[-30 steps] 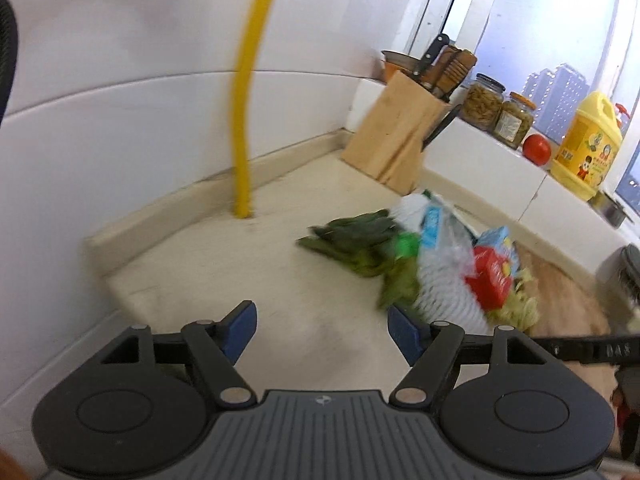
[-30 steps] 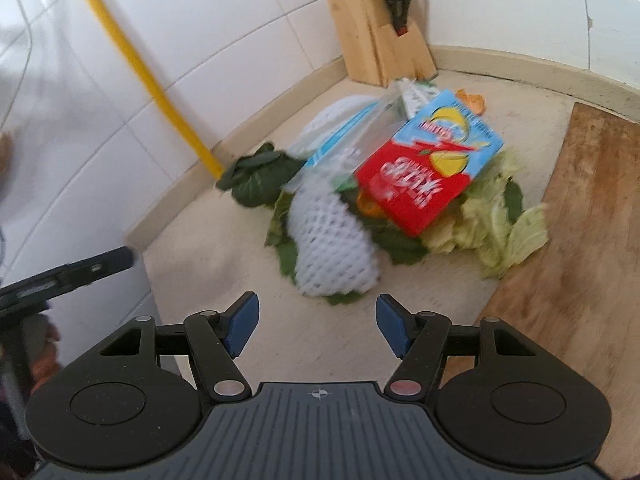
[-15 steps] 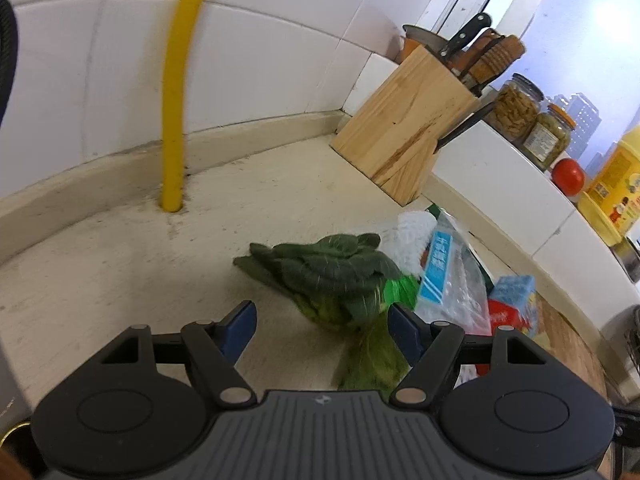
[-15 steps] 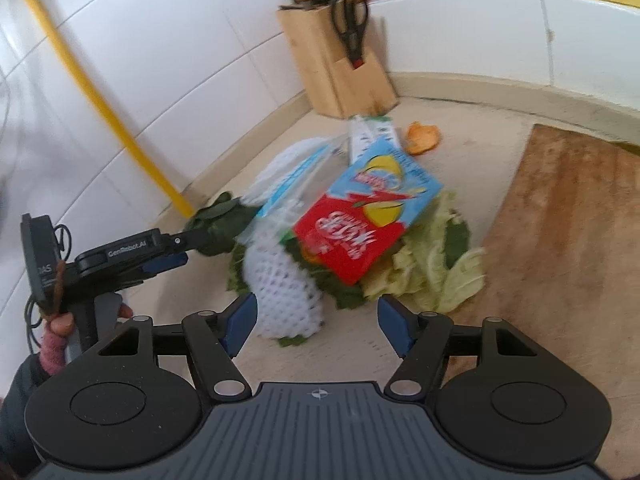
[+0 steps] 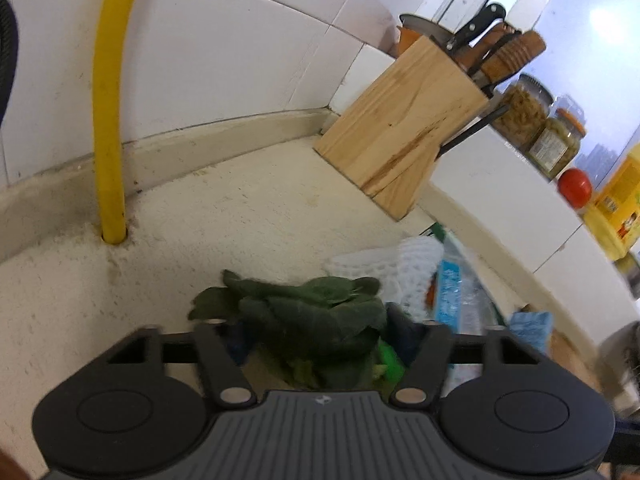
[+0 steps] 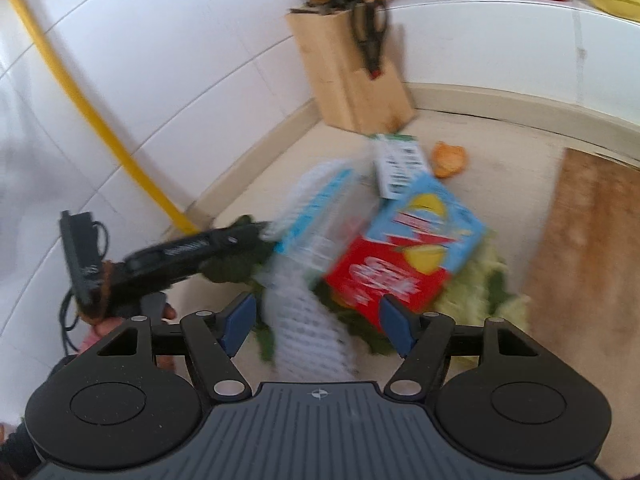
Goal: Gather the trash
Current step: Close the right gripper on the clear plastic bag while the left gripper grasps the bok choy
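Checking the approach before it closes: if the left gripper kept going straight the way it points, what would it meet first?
Most likely the dark green leaves, already between the left gripper's open fingers; the white foam net lies just beyond.

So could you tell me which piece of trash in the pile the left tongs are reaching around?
The dark green leaves, at the pile's wall-side edge; the white foam net and carton lie beyond the left tongs.

White tiled walls [image 5: 224, 60] meet my beige counter [image 5: 240, 216]; a bright window [image 5: 592, 40] glares at two o'clock.
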